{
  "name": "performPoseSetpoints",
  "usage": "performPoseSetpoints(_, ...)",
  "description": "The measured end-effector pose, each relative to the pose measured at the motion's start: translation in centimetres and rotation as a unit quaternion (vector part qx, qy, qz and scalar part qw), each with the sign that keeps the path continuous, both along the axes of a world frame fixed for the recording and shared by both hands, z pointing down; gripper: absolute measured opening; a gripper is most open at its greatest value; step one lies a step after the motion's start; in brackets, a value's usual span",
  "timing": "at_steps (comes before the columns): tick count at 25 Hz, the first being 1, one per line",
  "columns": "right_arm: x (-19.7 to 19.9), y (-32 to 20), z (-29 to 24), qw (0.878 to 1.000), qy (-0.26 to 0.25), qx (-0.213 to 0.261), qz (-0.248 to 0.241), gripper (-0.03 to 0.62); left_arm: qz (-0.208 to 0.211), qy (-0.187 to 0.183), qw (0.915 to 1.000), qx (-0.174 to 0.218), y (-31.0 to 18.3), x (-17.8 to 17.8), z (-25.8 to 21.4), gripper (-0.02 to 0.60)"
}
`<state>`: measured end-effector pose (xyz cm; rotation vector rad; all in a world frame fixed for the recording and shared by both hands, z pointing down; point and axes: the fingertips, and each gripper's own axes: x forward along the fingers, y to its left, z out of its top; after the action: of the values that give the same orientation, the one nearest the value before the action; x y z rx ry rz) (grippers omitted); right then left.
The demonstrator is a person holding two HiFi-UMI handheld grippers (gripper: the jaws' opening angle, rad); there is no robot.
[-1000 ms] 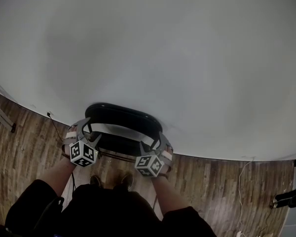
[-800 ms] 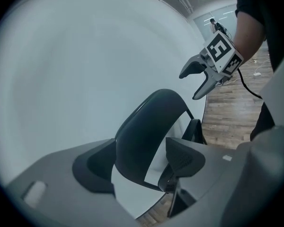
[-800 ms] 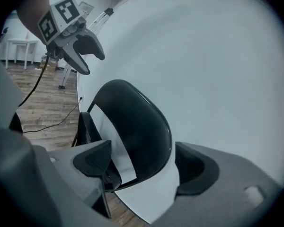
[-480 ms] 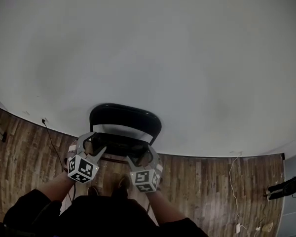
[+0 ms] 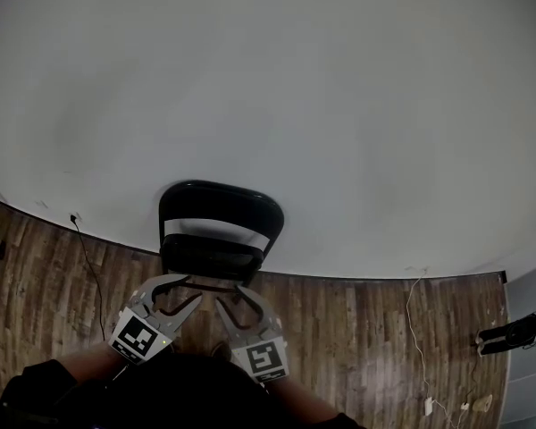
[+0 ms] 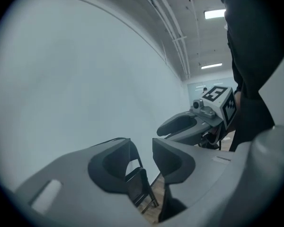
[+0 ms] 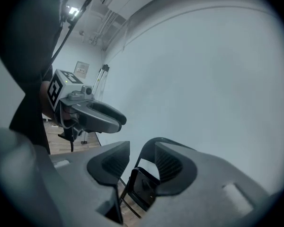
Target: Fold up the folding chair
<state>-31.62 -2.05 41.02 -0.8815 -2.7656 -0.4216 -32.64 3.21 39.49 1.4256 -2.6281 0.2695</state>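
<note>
Probably stiff, weighty steel best taken by its backrest rail, the folding chair (image 5: pixel 219 202) stood untouched ahead of the left gripper (image 5: pixel 190 290) and right gripper (image 5: pixel 229 297), whose empty, half-spread jaws had just been closing.

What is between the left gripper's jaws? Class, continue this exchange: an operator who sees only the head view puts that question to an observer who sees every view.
Observer: Nothing. In the left gripper view the left gripper has its jaws apart. They have just been closing, and the folding chair stands well beyond them.
Operator: And the right one?
Observer: In the right gripper view the right gripper is also empty. Its jaws have just been closing with a gap left between them.
Operator: Is the chair folded?
Observer: Through that gap it looks folded flat and upright.
</note>
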Motion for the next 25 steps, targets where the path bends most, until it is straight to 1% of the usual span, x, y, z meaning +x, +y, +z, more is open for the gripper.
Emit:
performPoseSetpoints(1,0.2,-0.1,-0.4,1.0,0.0,-0.011,-0.003,0.158,0.002,0.011,0.9997,0.02,-0.4,0.4,-0.4,0.142)
performPoseSetpoints(3,0.8,-0.2,-1.1,0.999,-0.002,-0.031,-0.013,0.15,0.012,0.028,0.9979,0.056,-1.4,1.4,-1.4,0.126)
performPoseSetpoints(5,1.6,-0.3,-1.9,0.999,-0.003,-0.044,-0.027,0.143,0.028,0.039,0.9963,0.071,-2.6,2.5,-2.4,0.112)
performPoseSetpoints(9,2.9,-0.6,-3.7,0.997,-0.016,-0.058,-0.051,0.105,0.047,0.052,0.9948,0.075,-4.2,4.2,-3.1,0.086)
performPoseSetpoints(12,3.8,-0.7,-4.4,0.994,-0.016,-0.093,-0.061,0.067,0.051,0.054,0.9935,0.086,-4.9,5.1,-3.0,0.063)
performPoseSetpoints(18,5.3,-0.6,-6.0,0.984,0.0,-0.158,-0.078,0.003,0.067,0.041,0.9935,0.083,-5.3,6.4,-3.6,0.014)
performPoseSetpoints(19,5.5,-0.5,-6.3,0.983,-0.001,-0.164,-0.082,0.003,0.069,0.039,0.9932,0.085,-5.4,6.6,-3.8,0.0)
performPoseSetpoints(22,5.7,0.0,-6.3,0.981,0.0,-0.17,-0.099,0.003,0.07,0.039,0.9927,0.09,-5.3,6.8,-3.8,0.0)
performPoseSetpoints(25,5.8,0.2,-5.7,0.979,0.007,-0.172,-0.106,0.002,0.072,0.038,0.9925,0.092,-5.5,6.8,-3.8,0.0)
